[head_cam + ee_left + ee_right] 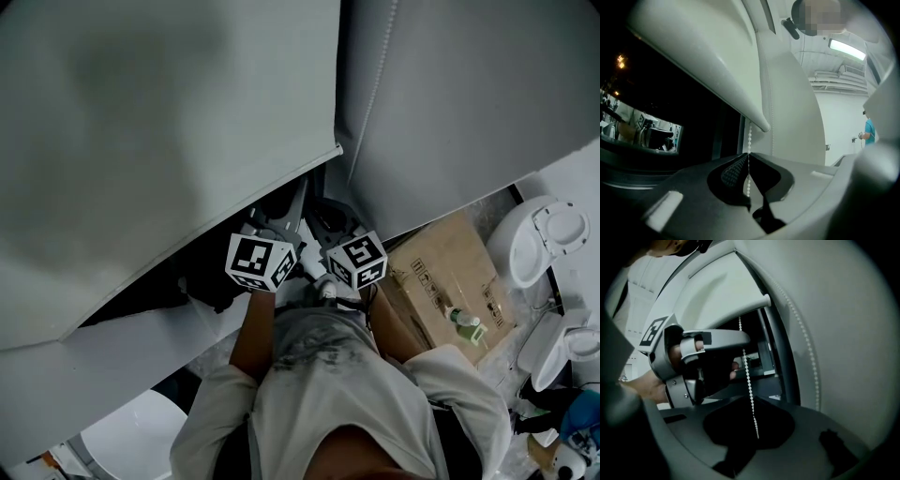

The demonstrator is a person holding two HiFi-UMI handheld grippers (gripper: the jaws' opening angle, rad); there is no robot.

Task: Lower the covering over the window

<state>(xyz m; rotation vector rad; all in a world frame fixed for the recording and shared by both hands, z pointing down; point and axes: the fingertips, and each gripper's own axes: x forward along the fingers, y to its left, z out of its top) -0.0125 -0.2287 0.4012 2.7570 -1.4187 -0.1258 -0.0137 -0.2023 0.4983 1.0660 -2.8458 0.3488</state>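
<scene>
Both forearms (251, 330) reach forward close together, holding the grippers about level and side by side at the dark window (670, 101). The left gripper (749, 157) is clenched on the white bead chain (749, 138). The right gripper (752, 399), just right of it, is likewise clenched on the chain. The pale grey roller blind (141, 141) hangs partly lowered, with its bottom rail (708, 70) above both grippers.

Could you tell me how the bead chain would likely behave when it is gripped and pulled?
Probably floppy: the chain is a thin string of small beads, curving slightly by the right claw. Likely very light, given those beads. The round beads might slip, yet could also catch in the left claw, shut on it.
</scene>
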